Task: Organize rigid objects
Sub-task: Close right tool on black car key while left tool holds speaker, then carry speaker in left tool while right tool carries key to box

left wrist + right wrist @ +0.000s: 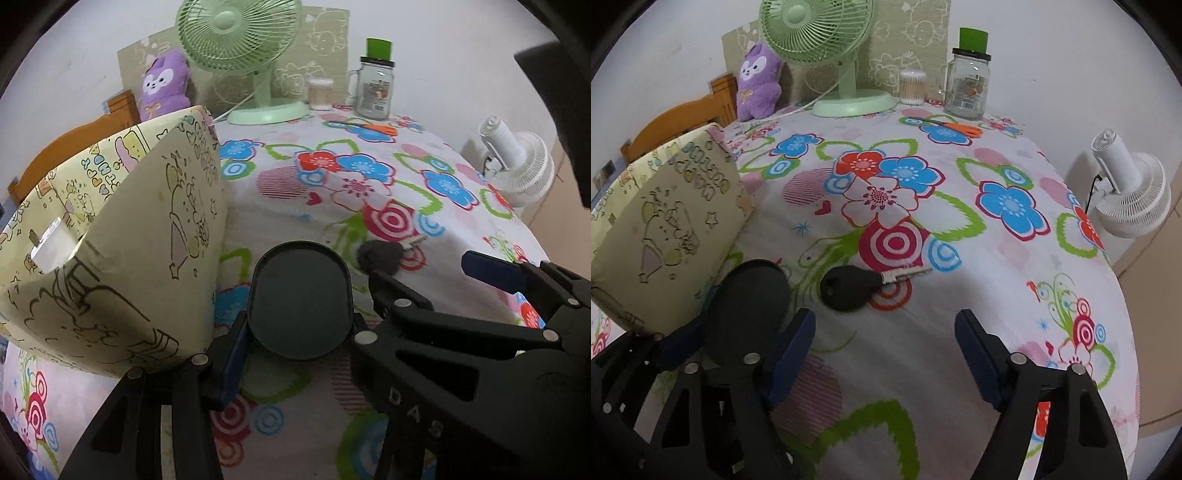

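My left gripper [299,332] is shut on a black oval tray [299,299], one pad on each long side, holding it low over the flowered tablecloth. Close on its left stands a cream cartoon-print box [122,236], open at the top, with a white plug adapter [51,247] inside. A black-headed key [849,288] lies flat on the cloth. Just short of the key, my right gripper [886,332] is open with only cloth between its blue pads. Its left finger sits right beside the tray [746,306].
At the back stand a green desk fan [827,37], a purple plush [757,81], a tub of cotton swabs [912,86] and a glass jar with a green lid [967,85]. Orange scissors [960,129] lie near the jar. A white fan [1126,192] stands beyond the table's right edge.
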Demonstrator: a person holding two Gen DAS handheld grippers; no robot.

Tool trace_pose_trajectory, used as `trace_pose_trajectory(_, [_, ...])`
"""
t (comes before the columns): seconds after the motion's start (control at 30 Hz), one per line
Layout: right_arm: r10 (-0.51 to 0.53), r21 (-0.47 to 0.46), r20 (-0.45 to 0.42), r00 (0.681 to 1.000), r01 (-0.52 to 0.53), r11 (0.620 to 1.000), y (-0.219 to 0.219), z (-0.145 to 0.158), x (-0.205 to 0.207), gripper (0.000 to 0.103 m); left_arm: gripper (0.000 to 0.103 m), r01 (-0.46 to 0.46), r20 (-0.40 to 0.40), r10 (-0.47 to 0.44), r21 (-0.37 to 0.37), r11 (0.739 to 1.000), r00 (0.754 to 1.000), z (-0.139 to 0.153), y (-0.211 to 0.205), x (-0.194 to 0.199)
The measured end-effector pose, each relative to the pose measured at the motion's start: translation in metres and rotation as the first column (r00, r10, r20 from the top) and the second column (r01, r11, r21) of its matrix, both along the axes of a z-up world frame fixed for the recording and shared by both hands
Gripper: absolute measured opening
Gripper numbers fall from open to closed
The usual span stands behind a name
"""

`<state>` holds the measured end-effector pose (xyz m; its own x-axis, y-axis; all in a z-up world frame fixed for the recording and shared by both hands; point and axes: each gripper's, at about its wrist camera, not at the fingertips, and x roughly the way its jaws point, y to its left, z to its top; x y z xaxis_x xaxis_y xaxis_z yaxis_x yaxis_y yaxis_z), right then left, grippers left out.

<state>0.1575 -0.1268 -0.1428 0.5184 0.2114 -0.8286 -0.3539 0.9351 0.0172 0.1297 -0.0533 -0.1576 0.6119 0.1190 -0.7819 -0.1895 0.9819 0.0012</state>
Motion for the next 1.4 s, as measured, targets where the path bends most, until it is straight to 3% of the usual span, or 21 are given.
trace_pose_trajectory(0.13, [0.036, 0.007, -0.025, 0.999, -0.035, 0.999, 0.011, -0.004, 0.009, 0.080, 0.054, 0.010, -0.004, -0.010, -0.006, 1.000, 1.000, 0.000, 0.006, 0.003])
trace_pose_trajectory(0.23, [0.032, -0.037, -0.025, 0.999, -0.033, 0.999, 0.018, -0.007, 0.017, 0.079, 0.054, 0.023, -0.003, -0.023, 0.004, 1.000, 1.000, 0.000, 0.005, 0.002])
trace_pose_trajectory(0.3, [0.056, -0.056, -0.011, 0.998, -0.056, 0.997, 0.023, -0.006, 0.017, 0.070, 0.054, 0.025, -0.003, -0.025, -0.002, 1.000, 1.000, 0.000, 0.006, 0.003])
trace_pose_trajectory(0.33, [0.068, -0.046, -0.014, 0.998, -0.068, 0.997, 0.025, -0.005, 0.017, 0.058, 0.054, 0.025, 0.002, -0.025, -0.010, 1.000, 1.000, 0.000, 0.006, 0.003])
trace_pose_trajectory(0.4, [0.078, -0.025, -0.023, 0.997, -0.079, 0.997, 0.026, -0.005, 0.016, 0.055, 0.054, 0.029, 0.000, -0.029, -0.016, 0.999, 1.000, 0.000, 0.007, 0.004])
trace_pose_trajectory(0.47, [0.081, -0.020, -0.020, 0.996, -0.082, 0.996, 0.026, -0.004, 0.015, 0.040, 0.054, 0.035, 0.001, -0.035, -0.017, 0.999, 0.999, 0.000, 0.007, 0.004])
trace_pose_trajectory(1.4, [-0.105, -0.021, 0.007, 0.994, 0.105, 0.994, -0.019, 0.018, -0.041, 0.040, 0.054, 0.173, 0.015, -0.172, -0.026, 0.985, 0.985, 0.016, -0.022, -0.036])
